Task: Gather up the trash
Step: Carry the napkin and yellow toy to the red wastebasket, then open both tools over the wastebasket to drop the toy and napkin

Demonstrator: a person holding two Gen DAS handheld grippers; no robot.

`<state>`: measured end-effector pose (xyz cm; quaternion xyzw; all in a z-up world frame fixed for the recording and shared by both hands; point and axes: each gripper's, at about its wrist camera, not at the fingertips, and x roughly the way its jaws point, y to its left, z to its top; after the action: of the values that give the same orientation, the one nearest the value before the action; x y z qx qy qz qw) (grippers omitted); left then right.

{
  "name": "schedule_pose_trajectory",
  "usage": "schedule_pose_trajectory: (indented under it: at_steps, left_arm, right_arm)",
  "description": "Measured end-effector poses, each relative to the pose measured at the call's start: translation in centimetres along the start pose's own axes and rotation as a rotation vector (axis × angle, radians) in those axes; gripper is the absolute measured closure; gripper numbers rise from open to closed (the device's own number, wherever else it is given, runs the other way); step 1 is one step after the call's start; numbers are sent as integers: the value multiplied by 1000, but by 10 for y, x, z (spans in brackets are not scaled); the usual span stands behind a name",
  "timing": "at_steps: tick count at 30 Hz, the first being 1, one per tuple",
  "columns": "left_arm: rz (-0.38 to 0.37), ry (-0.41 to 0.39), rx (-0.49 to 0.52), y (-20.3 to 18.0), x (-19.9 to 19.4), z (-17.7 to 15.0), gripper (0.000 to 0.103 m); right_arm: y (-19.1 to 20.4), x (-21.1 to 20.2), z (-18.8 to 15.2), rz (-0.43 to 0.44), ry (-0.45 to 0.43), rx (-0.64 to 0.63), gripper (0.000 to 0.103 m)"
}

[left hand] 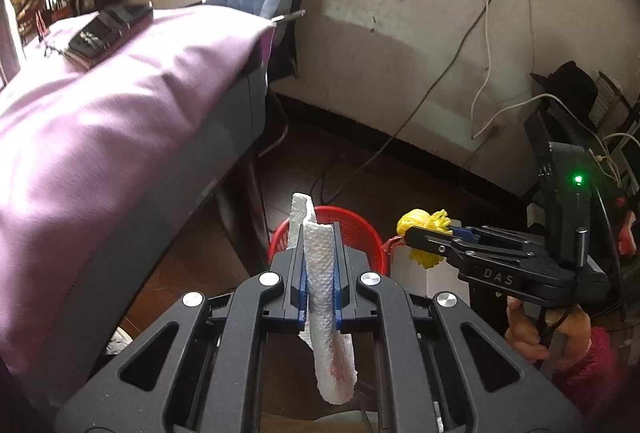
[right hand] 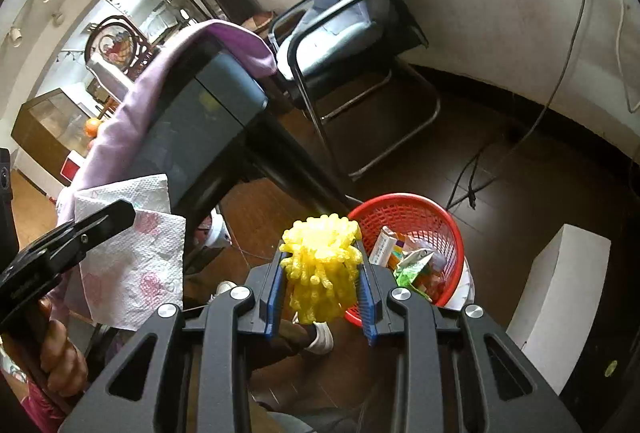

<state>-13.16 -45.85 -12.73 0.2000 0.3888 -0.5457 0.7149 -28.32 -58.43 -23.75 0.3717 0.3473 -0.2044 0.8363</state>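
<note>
The desk (left hand: 100,105) draped in a purple cloth (left hand: 132,73) is filling the left of your left-wrist view, with a dark case (left hand: 108,29) lying on top and a chair (right hand: 344,21) carrying a blue cushion standing beyond its far end by the wall. On the dark floor below both tools the red mesh basket (right hand: 416,217) is sitting beside a white box (right hand: 560,313), and it is already holding cartons and wrappers (right hand: 408,261). You are gripping the left tool (left hand: 318,265) fully closed on a white paper towel (left hand: 324,273), which is standing up between the blue pads and hanging down behind them with a pink stain at its lower end; the basket's rim is showing just past the tool's tips. You are holding the right tool (right hand: 322,269) narrowly parted and clamped on a yellow foam net (right hand: 320,265), which is bulging above and below the pads, with the basket lying just right of and beyond the tips.
</note>
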Motion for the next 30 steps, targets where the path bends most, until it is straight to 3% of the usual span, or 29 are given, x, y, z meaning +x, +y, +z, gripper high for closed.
schedule_pose_trajectory:
  at_steps: [16, 19, 30]
  left_arm:
    - [-8, 83, -46, 23, 38, -1, 93]
    - [-7, 92, -46, 23, 42, -2, 93]
    - [-13, 97, -43, 20, 43, -1, 93]
  right_arm:
    - [-20, 102, -2, -33, 180, 44, 70]
    - [-24, 117, -1, -65, 205, 68, 56]
    - [-30, 76, 5, -102, 106, 67, 55]
